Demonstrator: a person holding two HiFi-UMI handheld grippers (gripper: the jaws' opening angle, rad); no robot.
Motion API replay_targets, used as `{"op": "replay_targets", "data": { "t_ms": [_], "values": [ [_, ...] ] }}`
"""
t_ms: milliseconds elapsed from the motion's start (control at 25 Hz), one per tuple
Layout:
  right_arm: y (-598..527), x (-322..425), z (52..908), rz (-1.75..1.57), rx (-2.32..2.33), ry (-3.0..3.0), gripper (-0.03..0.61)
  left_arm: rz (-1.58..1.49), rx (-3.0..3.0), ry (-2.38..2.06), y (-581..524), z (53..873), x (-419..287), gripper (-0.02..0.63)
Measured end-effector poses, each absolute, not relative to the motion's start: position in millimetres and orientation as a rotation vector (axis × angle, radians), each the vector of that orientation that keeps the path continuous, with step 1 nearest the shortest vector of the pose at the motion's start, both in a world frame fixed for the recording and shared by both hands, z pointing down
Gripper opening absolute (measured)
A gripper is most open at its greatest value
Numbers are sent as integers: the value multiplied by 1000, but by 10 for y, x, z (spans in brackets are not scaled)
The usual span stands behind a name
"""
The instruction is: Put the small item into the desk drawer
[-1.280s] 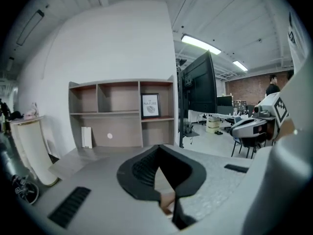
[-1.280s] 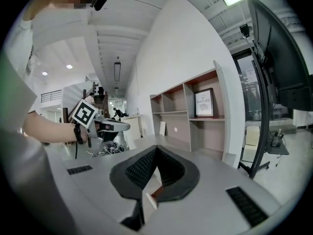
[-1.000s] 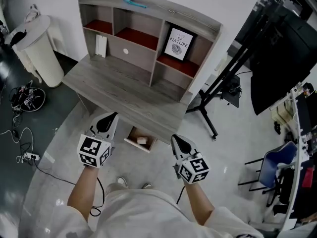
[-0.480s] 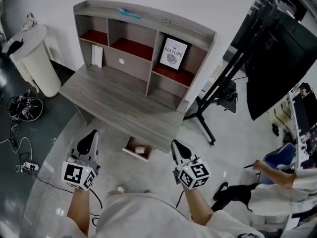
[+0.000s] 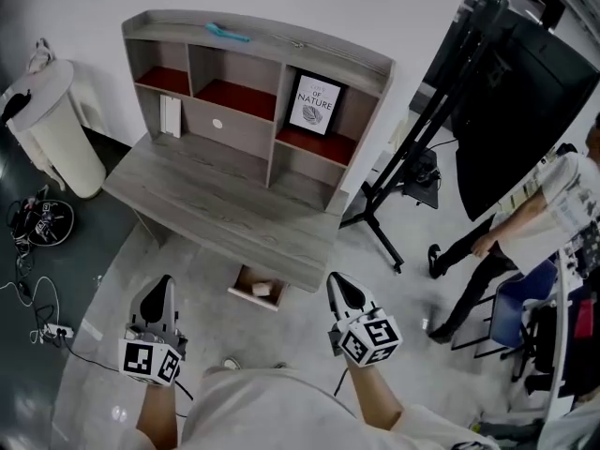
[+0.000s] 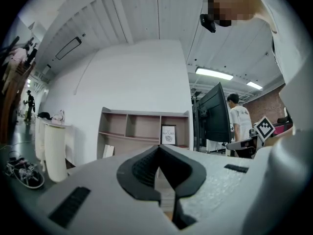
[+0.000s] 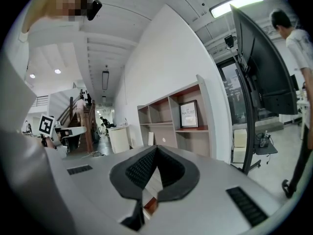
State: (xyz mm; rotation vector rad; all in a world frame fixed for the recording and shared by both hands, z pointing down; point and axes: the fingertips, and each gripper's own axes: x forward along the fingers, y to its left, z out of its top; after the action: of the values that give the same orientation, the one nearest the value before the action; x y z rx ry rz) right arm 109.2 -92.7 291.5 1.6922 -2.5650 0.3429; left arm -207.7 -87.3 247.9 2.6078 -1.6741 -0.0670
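The left hand-held gripper (image 5: 160,287) has pulled back from the drawer (image 5: 242,293). The right hand-held gripper (image 5: 336,283) has hardly moved. Both are closed and empty.

desk (image 5: 216,204) grey woodgrain | shelf floors (image 5: 232,97) red | bin (image 5: 52,125) white | monitor (image 5: 525,101) black

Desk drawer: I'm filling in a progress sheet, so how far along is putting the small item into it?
Done, it seems: a small pale item lies inside the open drawer under the desk. In hand: nothing. The left gripper and right gripper both have their jaws together and empty, short of the desk. Left: probably only pushing the drawer shut.
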Motion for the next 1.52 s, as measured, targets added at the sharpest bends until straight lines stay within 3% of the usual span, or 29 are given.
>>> {"op": "replay_targets", "data": {
  "t_ms": [1520],
  "values": [
    [-638, 493, 2785, 228, 1642, -2589, -3, -125, 2661, -1568, -547, 2457, -2178, 6]
  ]
}}
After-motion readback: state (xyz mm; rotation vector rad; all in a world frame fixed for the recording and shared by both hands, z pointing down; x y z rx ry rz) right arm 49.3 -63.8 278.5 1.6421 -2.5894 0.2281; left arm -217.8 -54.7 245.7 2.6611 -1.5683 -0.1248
